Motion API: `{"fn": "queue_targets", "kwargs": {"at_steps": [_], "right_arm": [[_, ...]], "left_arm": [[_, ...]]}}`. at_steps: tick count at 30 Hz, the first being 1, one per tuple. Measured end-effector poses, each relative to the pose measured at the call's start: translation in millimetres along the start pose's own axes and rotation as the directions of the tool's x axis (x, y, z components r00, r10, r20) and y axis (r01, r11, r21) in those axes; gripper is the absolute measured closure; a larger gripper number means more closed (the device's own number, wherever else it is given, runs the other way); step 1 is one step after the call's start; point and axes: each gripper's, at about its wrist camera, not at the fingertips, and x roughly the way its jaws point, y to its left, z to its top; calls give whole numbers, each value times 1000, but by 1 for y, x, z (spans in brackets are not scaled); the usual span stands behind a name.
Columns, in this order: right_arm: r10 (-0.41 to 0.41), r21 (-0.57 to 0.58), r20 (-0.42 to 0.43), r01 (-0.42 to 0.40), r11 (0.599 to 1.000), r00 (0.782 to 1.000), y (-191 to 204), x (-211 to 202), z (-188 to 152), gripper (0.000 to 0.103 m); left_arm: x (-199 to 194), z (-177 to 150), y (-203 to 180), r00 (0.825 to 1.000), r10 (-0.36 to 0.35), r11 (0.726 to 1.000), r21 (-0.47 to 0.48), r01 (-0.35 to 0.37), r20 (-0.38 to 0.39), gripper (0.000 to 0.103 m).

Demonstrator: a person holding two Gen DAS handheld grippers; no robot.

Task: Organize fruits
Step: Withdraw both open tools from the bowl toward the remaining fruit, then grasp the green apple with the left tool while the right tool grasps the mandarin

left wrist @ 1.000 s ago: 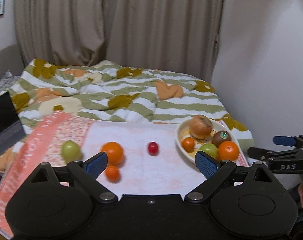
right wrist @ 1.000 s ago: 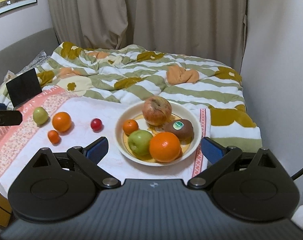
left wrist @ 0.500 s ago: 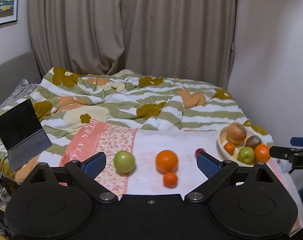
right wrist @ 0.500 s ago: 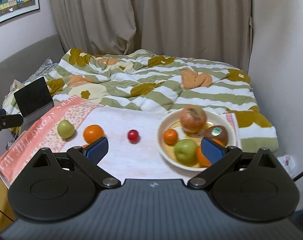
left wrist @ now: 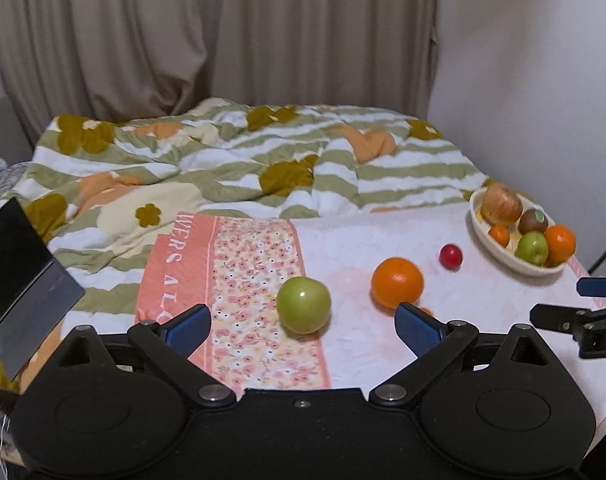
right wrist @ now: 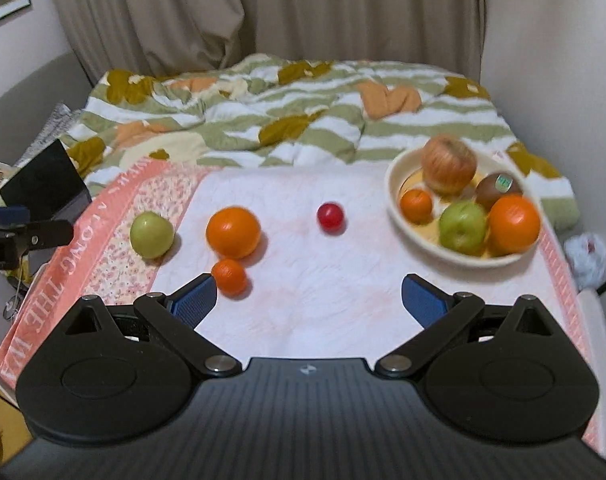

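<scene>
Left wrist view puts the green apple (left wrist: 303, 304) straight ahead of our left gripper (left wrist: 303, 326), just beyond its spread, empty fingers. A big orange (left wrist: 397, 282) sits ahead to the right, a small orange mostly hidden behind the right finger, and a red fruit (left wrist: 450, 256) farther right. The bowl (left wrist: 499, 251) lies well off to the right.

From the right wrist, our right gripper (right wrist: 309, 298) is also wide open and holds nothing. The small orange (right wrist: 229, 277) sits just beside its left finger, and the bowl is ahead to the right.

We judge the job about half done. Five fruits already rest in the bowl: a large apple (right wrist: 448, 165), a kiwi (right wrist: 498, 189), two oranges and a green apple. Four remain loose on the cloth (right wrist: 323, 304). Neither gripper touches any fruit yet.
</scene>
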Motion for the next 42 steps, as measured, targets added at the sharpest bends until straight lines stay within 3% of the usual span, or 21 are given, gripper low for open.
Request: {"fn": "queue_targets", "kwargs": {"at_steps": [12, 17, 23, 27, 29, 42], "right_arm": [[-45, 34, -68, 48, 998, 997, 60, 66, -15, 0], [-52, 14, -80, 53, 998, 995, 73, 85, -19, 0], [-48, 4, -116, 48, 999, 992, 77, 107, -23, 16], [-54, -2, -116, 54, 999, 992, 79, 114, -23, 18], [-58, -4, -114, 58, 998, 992, 79, 116, -22, 21], [-58, -20, -107, 56, 998, 993, 83, 127, -12, 39]], "left_arm": [[77, 9, 35, 984, -131, 988, 61, 139, -117, 5], [105, 12, 32, 971, -171, 980, 71, 185, -169, 15], [132, 10, 25, 958, -192, 976, 61, 209, -213, 26], [142, 8, 26, 953, -196, 975, 54, 214, -231, 34], [144, 8, 27, 948, -214, 972, 49, 231, -235, 44], [139, 3, 32, 953, -209, 972, 61, 227, -218, 45]]}}
